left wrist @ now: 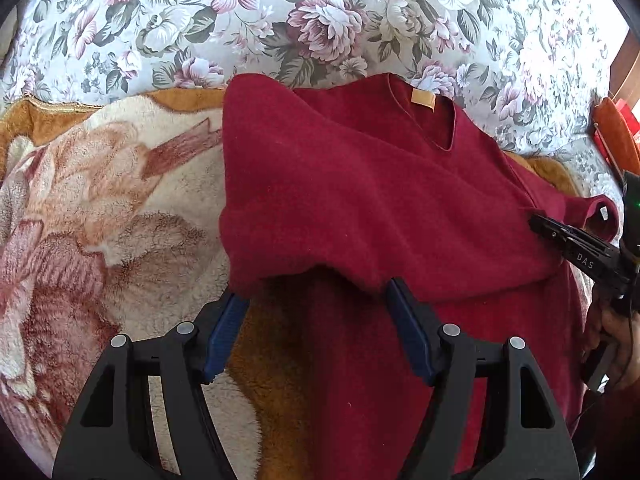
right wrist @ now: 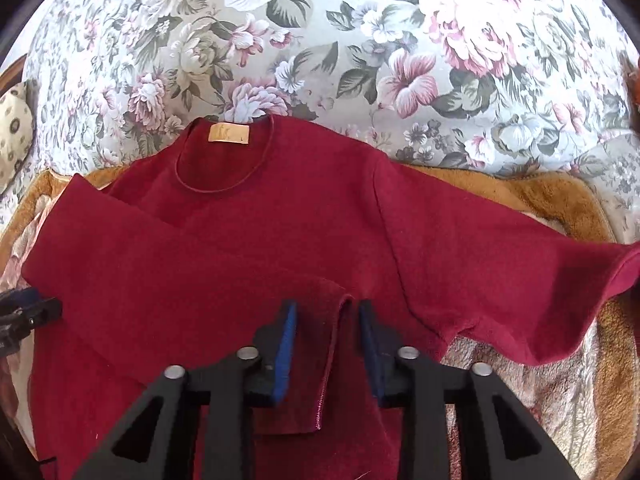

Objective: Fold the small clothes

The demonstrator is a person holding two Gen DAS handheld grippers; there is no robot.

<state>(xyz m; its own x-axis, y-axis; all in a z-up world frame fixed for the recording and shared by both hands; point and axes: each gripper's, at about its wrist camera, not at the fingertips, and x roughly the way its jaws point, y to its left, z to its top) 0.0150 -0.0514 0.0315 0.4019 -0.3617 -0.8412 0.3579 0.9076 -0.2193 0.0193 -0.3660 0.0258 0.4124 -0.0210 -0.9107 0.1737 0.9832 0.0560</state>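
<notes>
Floral bed sheet under dark red knit sweater; its unfolded sleeve extends rightward, nearer the released right hand-held gripper; left hand-held gripper released.

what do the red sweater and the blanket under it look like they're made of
The red sweater looks like a soft knit, maybe wool or fleece: matte, slightly fuzzy, rolled neckline. The blanket under it looks like plush synthetic fleece, with a long shaggy pile that clumps. Exact fibres cannot be told.
</notes>
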